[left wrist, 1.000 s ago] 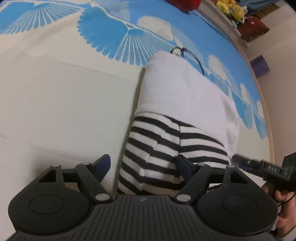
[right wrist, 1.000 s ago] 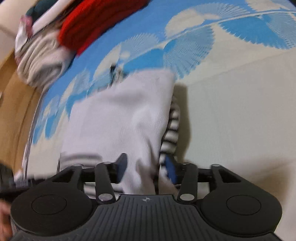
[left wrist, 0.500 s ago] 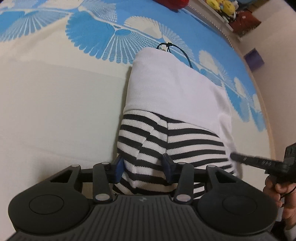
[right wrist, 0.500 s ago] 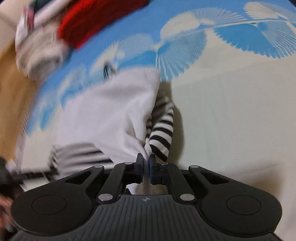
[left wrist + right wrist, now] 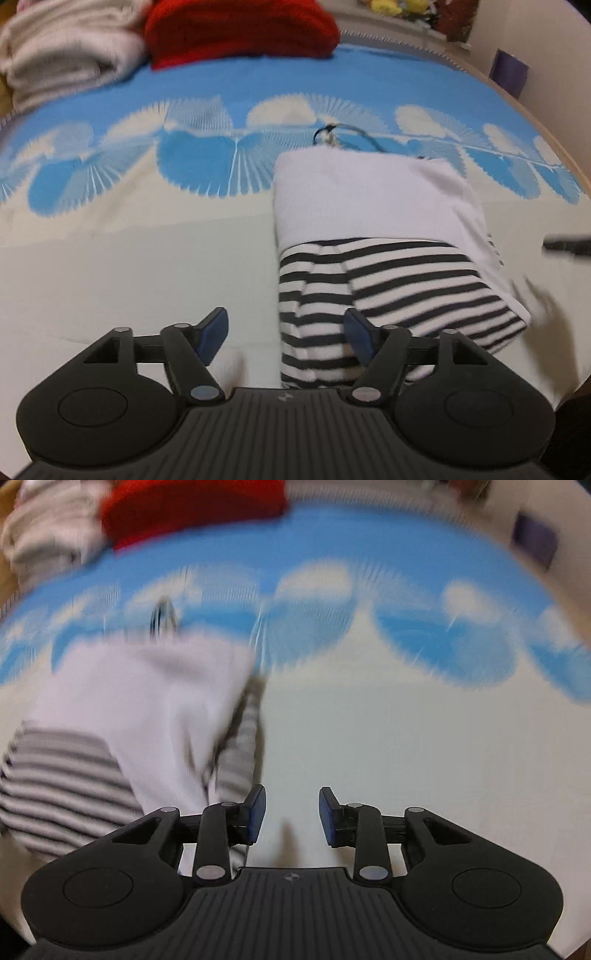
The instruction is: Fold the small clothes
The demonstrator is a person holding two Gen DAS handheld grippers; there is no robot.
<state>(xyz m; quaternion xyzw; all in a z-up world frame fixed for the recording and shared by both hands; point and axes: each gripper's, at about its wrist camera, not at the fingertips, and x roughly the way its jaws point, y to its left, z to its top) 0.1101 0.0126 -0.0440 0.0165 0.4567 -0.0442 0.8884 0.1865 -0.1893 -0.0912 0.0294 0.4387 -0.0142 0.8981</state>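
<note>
Item: small garment [image 5: 373, 206], white knit body with a black-and-white striped part [image 5: 388, 288] at its near end. Condition: folded into a compact oblong, the white layer lying over the stripes, a striped edge showing along one side [image 5: 240, 746]. Location: flat on the bed cover [image 5: 129, 258], on its plain cream area, the far end reaching the blue fan-pattern border [image 5: 207, 166]. A thin dark cord or loop [image 5: 332, 131] lies at that far end; whether it belongs to the garment cannot be told.

Left gripper [image 5: 284, 334]: jaws widening, spread apart. The near striped corner sits in the gap, but neither blue pad presses on it; the right pad [image 5: 354, 332] shows in front of the cloth, the left pad over bare cover. Judged a release, leaving the fold to lie as set.

Right gripper [image 5: 291, 814]: jaws parting, moderately spread, nothing between them but cream cover. The garment lies to its left, just beside the left pad [image 5: 256, 810]. View heavily blurred.

Surroundings: a red knit piece [image 5: 240, 29] and a beige folded piece [image 5: 66, 55] stacked at the far edge of the bed, well apart from the garment; judged the pile of clothes for the task, though whether done or waiting cannot be told. A purple object [image 5: 509, 72] on the floor by the wall.

Status, as judged: this fold looks complete or nearly so.
</note>
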